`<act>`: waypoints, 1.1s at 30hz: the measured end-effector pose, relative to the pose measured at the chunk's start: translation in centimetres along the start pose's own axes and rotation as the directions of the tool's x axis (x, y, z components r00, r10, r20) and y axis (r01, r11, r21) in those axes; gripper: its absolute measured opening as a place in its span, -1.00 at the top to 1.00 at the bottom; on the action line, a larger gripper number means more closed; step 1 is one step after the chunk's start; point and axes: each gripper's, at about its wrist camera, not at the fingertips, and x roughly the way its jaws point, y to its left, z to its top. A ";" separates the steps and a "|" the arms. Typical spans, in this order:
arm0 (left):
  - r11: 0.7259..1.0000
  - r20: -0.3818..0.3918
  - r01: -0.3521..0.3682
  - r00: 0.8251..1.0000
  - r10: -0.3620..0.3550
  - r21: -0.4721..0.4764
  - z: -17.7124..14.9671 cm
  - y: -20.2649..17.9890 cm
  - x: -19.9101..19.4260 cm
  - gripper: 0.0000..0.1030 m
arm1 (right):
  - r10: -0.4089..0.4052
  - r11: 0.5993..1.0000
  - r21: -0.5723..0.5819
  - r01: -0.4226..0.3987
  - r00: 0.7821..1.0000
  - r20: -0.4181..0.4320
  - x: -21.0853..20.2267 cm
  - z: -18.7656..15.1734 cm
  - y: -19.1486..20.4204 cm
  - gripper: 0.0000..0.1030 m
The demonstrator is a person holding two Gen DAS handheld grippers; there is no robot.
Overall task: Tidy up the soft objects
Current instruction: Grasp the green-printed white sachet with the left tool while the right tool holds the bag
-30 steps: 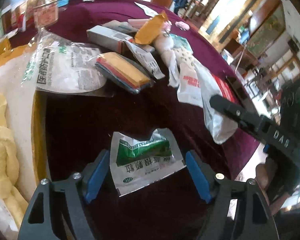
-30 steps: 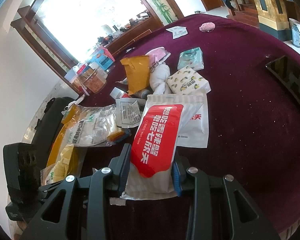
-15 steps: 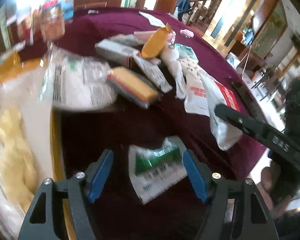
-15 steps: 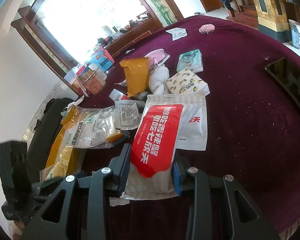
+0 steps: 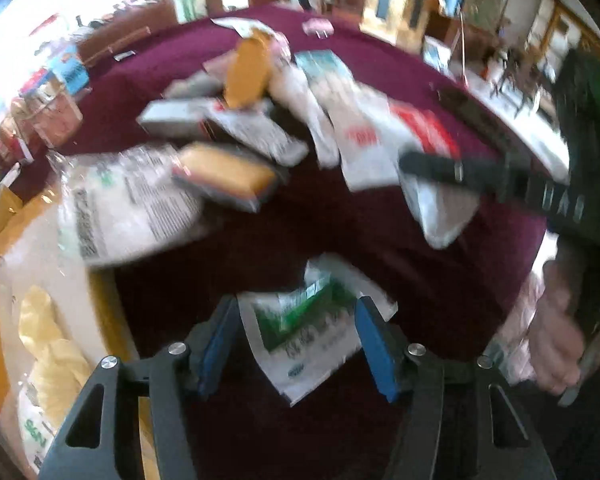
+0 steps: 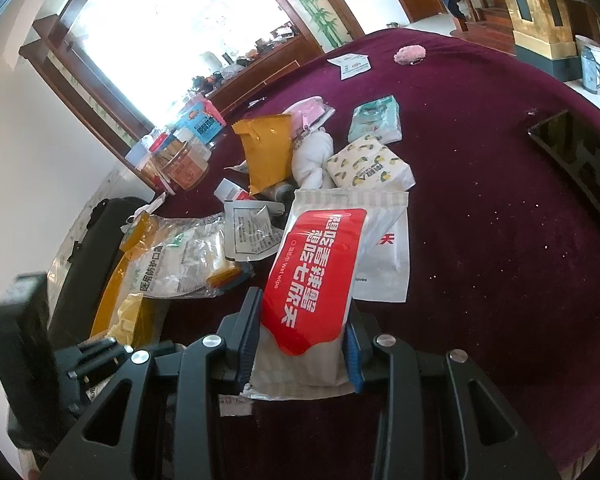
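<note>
A round table (image 6: 480,208) draped in maroon cloth fills both views, a heap of soft packets strewn across its middle. Only the right wrist view is sharp: it shows an arched window, a clear bag of face masks (image 6: 180,260) printed in Chinese, an orange pouch (image 6: 266,148), a lemon-print tissue pack (image 6: 370,168), a teal tissue pack (image 6: 376,118) and a small pink object (image 6: 410,54) at the far edge. The left wrist view is motion-blurred, yet it alone shows a green-and-white sachet (image 5: 308,324) lying on the cloth, a yellow-topped packet (image 5: 226,174) and the person's hand (image 5: 556,344) around the other tool's handle.

The right gripper (image 6: 300,340) is clamped on a red-labelled wet-wipe pack (image 6: 316,280), pads pressed to both of its sides; the label reads "Wet Wipe" beside large white Chinese characters. Under it lies a white pouch (image 6: 384,260) marked "Gloves".

The left gripper (image 5: 296,340) stands partly open, its jaws having just been closing, the sachet lying between the blue pads (image 5: 376,348); whether they touch it cannot be told through the blur. Its print is unreadable.
</note>
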 end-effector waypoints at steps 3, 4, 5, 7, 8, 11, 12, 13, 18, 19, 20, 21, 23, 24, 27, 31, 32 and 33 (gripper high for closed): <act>0.999 0.033 -0.016 0.999 0.015 0.042 1.1 -0.6 -0.7 -0.23 | 0.004 1.000 0.004 -0.004 1.000 0.006 -0.2 0.2 0.0 0.31; 0.994 0.031 -0.029 0.999 0.026 0.101 1.2 -1.4 -0.5 -0.23 | 0.004 1.000 0.004 -0.005 1.000 0.007 -0.3 0.3 0.1 0.31; 0.989 0.014 -0.038 0.999 0.036 0.146 1.4 -2.1 0.0 -0.23 | 0.007 1.000 0.002 -0.007 1.000 0.008 -0.4 0.3 0.1 0.31; 0.971 -0.051 -0.041 0.997 0.055 0.234 1.2 -3.0 1.8 0.12 | 0.006 1.000 -0.006 -0.006 1.000 0.012 -0.6 0.3 0.2 0.31; 0.968 -0.075 -0.029 0.996 0.049 0.248 1.1 -3.1 2.3 0.15 | 0.007 1.000 -0.006 -0.007 1.000 0.014 -0.6 0.3 0.2 0.31; 0.979 -0.094 0.011 0.996 0.008 0.202 1.3 -1.9 2.4 0.17 | 0.009 1.000 0.000 -0.009 1.000 0.018 -0.8 0.4 0.0 0.31; 0.985 -0.107 0.010 0.994 0.009 0.172 1.4 -1.3 2.4 0.19 | 0.009 1.000 0.003 -0.009 1.000 0.019 -0.8 0.4 -0.1 0.31; 0.989 -0.115 0.006 0.993 0.012 0.148 1.5 -0.8 2.4 0.19 | 0.009 1.000 0.008 -0.009 1.000 0.019 -0.8 0.5 -0.2 0.31; 1.000 -0.126 -0.001 0.992 0.003 0.017 1.7 2.3 1.9 -0.28 | 0.011 1.000 0.009 -0.011 1.000 0.019 -0.8 0.5 -0.3 0.31; 1.000 -0.123 0.011 0.992 -0.010 0.009 1.8 2.7 1.7 -0.34 | 0.011 1.000 0.009 -0.012 1.000 0.019 -0.8 0.4 -0.3 0.31; 1.000 -0.123 0.021 0.992 -0.021 0.003 1.9 2.8 1.5 -0.34 | 0.012 1.000 0.010 -0.012 1.000 0.018 -0.8 0.3 -0.4 0.31; 0.999 -0.124 0.033 0.992 -0.033 -0.001 2.0 2.8 1.3 -0.35 | 0.012 1.000 0.011 -0.012 1.000 0.016 -0.8 0.3 -0.4 0.31; 0.998 -0.112 0.058 0.992 -0.054 0.031 1.9 2.6 0.7 -0.35 | 0.013 1.000 0.011 -0.013 1.000 0.011 -0.6 0.2 -0.3 0.31; 0.997 -0.114 0.052 0.992 -0.045 0.058 1.8 2.2 0.6 -0.35 | 0.013 1.000 0.011 -0.013 1.000 0.010 -0.5 0.3 -0.3 0.31; 0.993 -0.170 0.035 0.985 -0.015 0.112 1.1 0.8 1.8 0.09 | 0.012 1.000 0.011 -0.012 1.000 0.009 -0.4 0.3 -0.2 0.31; 0.997 -0.150 0.039 0.988 -0.028 0.069 1.1 0.8 2.1 0.61 | 0.016 1.000 0.010 -0.016 1.000 0.008 -0.2 0.3 -0.2 0.31; 0.999 -0.137 0.038 0.990 -0.033 0.034 1.3 1.1 1.7 0.62 | 0.015 1.000 0.009 -0.015 1.000 0.008 -0.2 0.2 -0.2 0.31; 0.999 -0.117 0.043 0.992 -0.044 -0.014 1.3 1.6 1.3 0.64 | 0.014 1.000 0.007 -0.014 1.000 0.009 -0.2 0.2 -0.2 0.31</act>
